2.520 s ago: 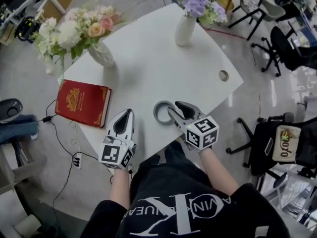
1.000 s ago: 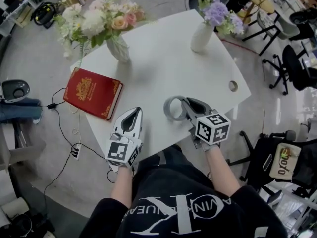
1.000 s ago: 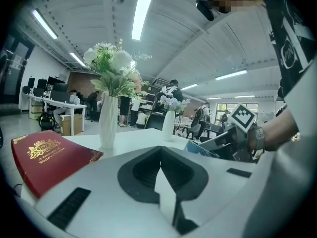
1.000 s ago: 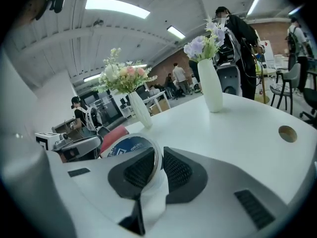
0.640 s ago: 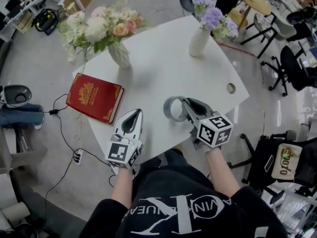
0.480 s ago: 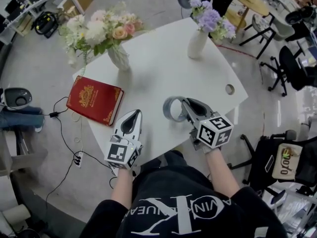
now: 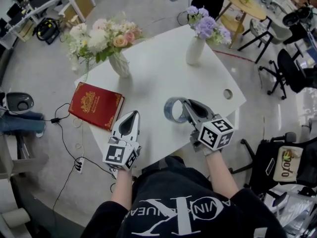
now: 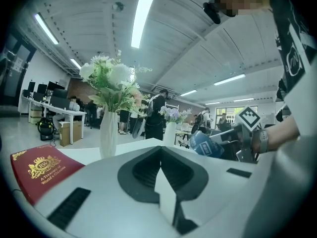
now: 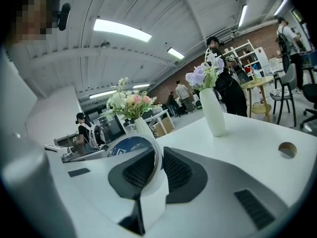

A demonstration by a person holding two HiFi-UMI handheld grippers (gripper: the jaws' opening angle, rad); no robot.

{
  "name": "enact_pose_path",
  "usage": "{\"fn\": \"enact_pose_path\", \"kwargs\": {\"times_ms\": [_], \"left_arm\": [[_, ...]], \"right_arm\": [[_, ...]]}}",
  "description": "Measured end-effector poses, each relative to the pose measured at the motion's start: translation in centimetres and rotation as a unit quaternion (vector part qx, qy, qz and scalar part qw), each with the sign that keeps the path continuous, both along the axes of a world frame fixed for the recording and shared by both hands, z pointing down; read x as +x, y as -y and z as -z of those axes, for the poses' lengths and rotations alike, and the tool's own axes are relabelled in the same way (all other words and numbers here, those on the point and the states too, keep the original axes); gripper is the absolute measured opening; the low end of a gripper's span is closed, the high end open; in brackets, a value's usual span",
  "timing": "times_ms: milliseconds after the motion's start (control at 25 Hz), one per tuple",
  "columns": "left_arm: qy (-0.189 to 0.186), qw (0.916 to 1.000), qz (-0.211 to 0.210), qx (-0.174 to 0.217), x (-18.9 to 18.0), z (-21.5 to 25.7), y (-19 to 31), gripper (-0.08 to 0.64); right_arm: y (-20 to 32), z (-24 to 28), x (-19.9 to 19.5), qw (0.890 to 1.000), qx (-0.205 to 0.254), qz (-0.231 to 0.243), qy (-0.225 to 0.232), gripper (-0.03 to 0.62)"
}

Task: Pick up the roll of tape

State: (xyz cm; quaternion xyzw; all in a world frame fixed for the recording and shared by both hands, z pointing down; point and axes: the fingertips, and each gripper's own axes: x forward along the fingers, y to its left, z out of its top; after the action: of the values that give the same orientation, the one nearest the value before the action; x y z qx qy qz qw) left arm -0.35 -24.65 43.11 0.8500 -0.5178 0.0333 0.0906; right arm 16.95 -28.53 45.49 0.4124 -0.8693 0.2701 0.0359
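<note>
Tape roll (image 7: 173,109) was pinched by its rim btwn jaws of right hand-held gripper (image 7: 183,104), at the tips, over white surface (image 7: 163,63) nr front edge. Left hand-held gripper (image 7: 130,119) was pressed together, empty.

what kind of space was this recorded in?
Probably an open-plan office or lab. Black office chairs stand beside the white table, desks with people fill the background, and strip lights hang from an exposed ceiling.
</note>
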Motion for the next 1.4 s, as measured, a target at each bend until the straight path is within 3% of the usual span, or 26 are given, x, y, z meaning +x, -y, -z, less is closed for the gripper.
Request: {"fn": "enact_pose_path", "kwargs": {"times_ms": [1400], "left_arm": [[-0.018, 0.9956, 0.065, 0.065, -3.3, 6.9, 2.1, -0.001]], "right_arm": [[2.0, 6.7, -0.8, 0.995, 0.085, 0.017, 0.048, 0.067]]}}
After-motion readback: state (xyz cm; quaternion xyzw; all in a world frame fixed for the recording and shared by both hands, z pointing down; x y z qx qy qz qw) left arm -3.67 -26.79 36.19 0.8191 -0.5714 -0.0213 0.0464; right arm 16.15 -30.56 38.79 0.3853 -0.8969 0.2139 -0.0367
